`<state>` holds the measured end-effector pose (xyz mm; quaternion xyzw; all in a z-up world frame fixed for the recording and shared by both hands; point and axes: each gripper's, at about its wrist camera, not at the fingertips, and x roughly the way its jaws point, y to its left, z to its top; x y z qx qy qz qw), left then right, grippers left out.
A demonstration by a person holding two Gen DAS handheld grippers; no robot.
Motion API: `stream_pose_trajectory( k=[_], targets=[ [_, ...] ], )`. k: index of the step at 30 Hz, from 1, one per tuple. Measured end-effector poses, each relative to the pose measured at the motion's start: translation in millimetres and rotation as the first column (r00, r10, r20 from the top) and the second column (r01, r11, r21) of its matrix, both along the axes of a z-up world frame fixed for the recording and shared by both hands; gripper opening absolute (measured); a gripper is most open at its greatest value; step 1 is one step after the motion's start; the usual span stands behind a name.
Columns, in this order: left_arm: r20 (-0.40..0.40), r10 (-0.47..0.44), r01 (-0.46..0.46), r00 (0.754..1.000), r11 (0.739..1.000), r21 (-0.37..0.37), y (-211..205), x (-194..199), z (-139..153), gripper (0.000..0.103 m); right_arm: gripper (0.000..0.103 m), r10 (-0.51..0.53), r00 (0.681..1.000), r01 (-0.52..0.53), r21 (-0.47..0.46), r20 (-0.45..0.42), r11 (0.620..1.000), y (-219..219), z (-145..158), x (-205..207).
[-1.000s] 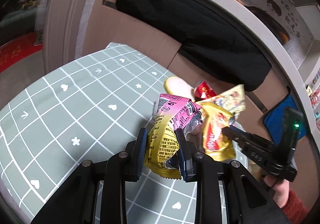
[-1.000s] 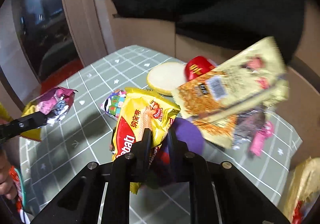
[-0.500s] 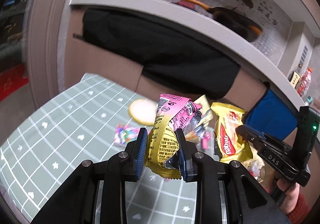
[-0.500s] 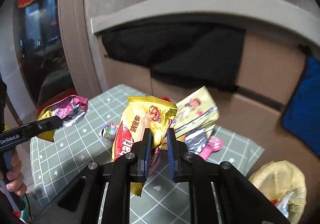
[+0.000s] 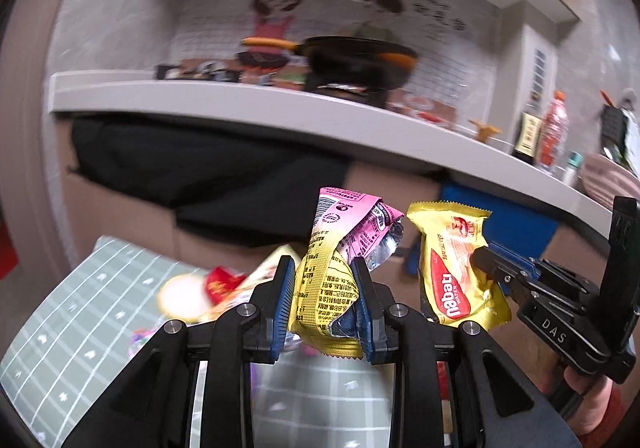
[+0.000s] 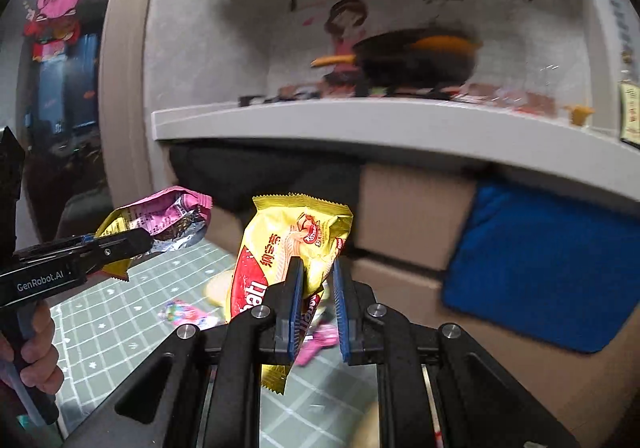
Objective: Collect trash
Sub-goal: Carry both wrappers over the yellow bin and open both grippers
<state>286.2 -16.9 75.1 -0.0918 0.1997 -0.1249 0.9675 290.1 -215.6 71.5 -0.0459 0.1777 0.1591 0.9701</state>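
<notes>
Left gripper (image 5: 326, 308) pinches a crumpled pink-and-yellow foil wrapper (image 5: 340, 260) above the green gridded mat (image 5: 80, 308); right gripper (image 6: 316, 308) pinches a glossy yellow wafer pack (image 6: 288, 248) beside it. More wrappers (image 6: 188, 314) lie blurred on the mat, below a grey counter (image 5: 240, 104) bearing a black pan (image 5: 360, 60).

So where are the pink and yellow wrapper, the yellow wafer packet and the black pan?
pink and yellow wrapper (image 5: 326, 284): left wrist view, yellow printed lower half
yellow wafer packet (image 6: 304, 232): right wrist view, upper front
black pan (image 5: 356, 60): left wrist view, blurred body
</notes>
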Motion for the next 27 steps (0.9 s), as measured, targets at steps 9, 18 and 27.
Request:
stream_pose_trajectory(
  k=[9, 18, 27],
  targets=[
    [0.020, -0.163, 0.163, 0.986, 0.987, 0.010, -91, 4, 8, 0.029, 0.013, -0.157, 0.987, 0.157, 0.014, 0.035, 0.988, -81, 9, -31],
    [-0.085, -0.282, 0.283, 0.956, 0.959, 0.001, -155, 13, -23, 0.029, 0.013, -0.262, 0.965, 0.262, 0.019, -0.001, 0.965, -140, -4, -43],
    [-0.208, -0.343, 0.349, 0.916, 0.937, -0.007, -195, 35, -69, 0.029, 0.013, -0.315, 0.946, 0.319, 0.040, -0.074, 0.947, -175, -34, -36]
  ],
)
